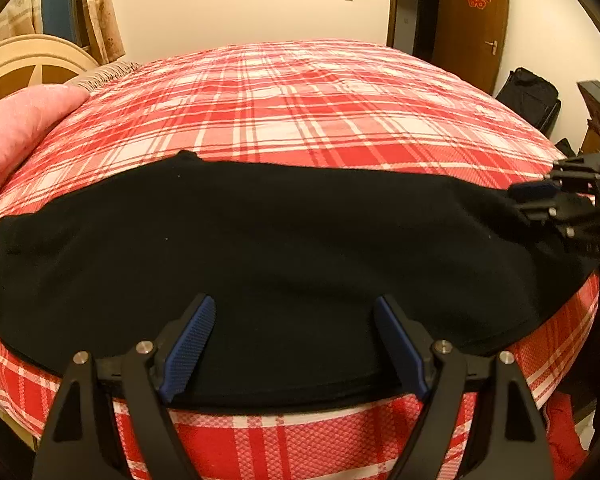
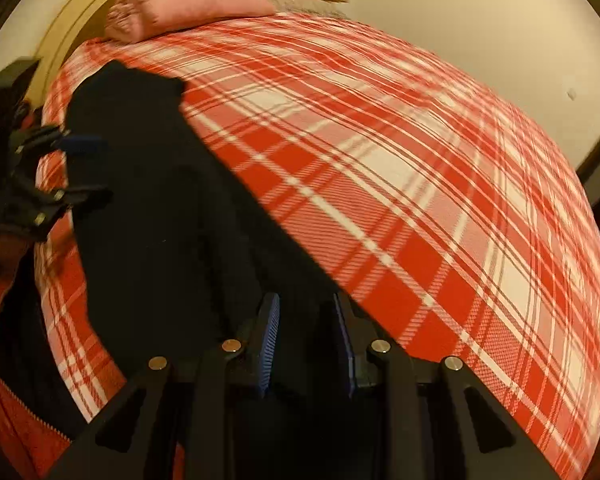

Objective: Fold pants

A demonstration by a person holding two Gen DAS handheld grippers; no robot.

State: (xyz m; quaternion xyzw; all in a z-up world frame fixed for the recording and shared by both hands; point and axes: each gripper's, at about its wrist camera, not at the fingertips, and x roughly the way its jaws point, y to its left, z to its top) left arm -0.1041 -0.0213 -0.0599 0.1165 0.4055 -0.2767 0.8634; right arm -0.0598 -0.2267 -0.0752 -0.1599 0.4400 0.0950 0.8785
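Two grippers at the pants (image 1: 260,248), laid flat along the bed (image 1: 300,92) edge: our left gripper (image 1: 294,344) gapes empty, right gripper (image 2: 306,340) half-closed around cloth. Lopsided lift could skew our fold.

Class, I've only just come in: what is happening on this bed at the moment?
A person holding a gripper in each hand is folding black pants laid flat across a red plaid bed. The left gripper hangs open over the near edge of the pants, gripping nothing. The right gripper is at the other end with black cloth between its fingers, though a firm grip cannot be confirmed. A pink pillow lies by the headboard.
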